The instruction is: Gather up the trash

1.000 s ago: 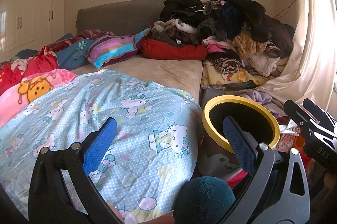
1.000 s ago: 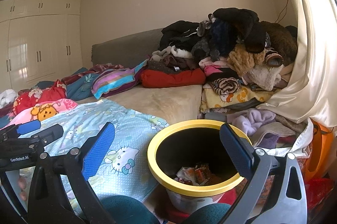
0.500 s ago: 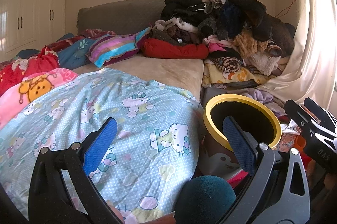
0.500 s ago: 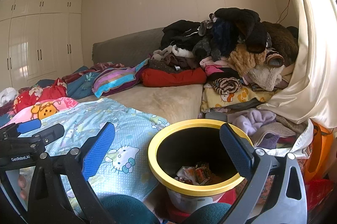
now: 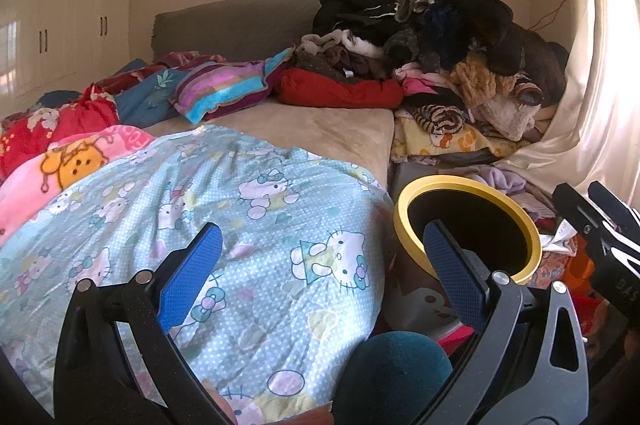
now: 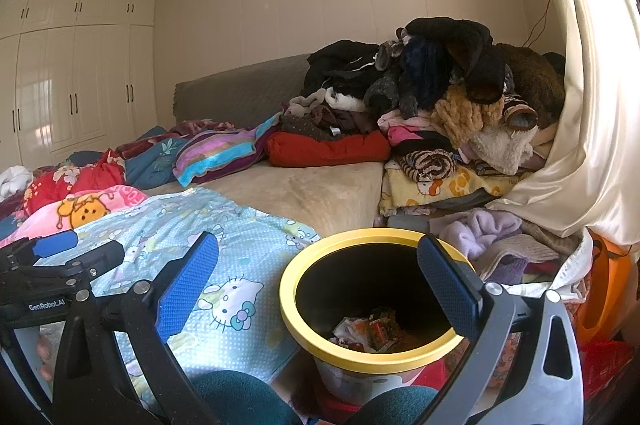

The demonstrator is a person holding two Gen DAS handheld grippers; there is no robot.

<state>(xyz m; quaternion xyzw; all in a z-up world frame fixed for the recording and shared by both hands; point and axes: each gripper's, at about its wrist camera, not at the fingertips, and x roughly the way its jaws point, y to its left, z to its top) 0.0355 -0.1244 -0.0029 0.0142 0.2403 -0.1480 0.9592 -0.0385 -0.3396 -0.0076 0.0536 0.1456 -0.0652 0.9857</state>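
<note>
One bin [image 6: 370, 309] stands on the floor just beside the bed's near right corner: yellow rim, black inside. In the right wrist view a small heap of crumpled wrappers [image 6: 370, 331] lies at its bottom, red, orange and white; how many pieces cannot be told. In the left wrist view the bin [image 5: 466, 225] is seen from lower, so only its dark wall shows.

The right gripper [image 6: 318, 275] hangs over the near side of the bin, its two blue pads spread wide, with nothing between them and touching nothing. The left gripper [image 5: 322, 259] is equally wide and empty, above the near edge of a pale blue cartoon-cat blanket [image 5: 248, 225], left of the bin.

Each gripper shows at the edge of the other's view.

On the bed: one striped pillow [image 6: 224, 153], one red bolster [image 6: 328, 149], and one tall clothes pile [image 6: 444, 93] at the far right against a cream curtain [image 6: 592, 129].
</note>
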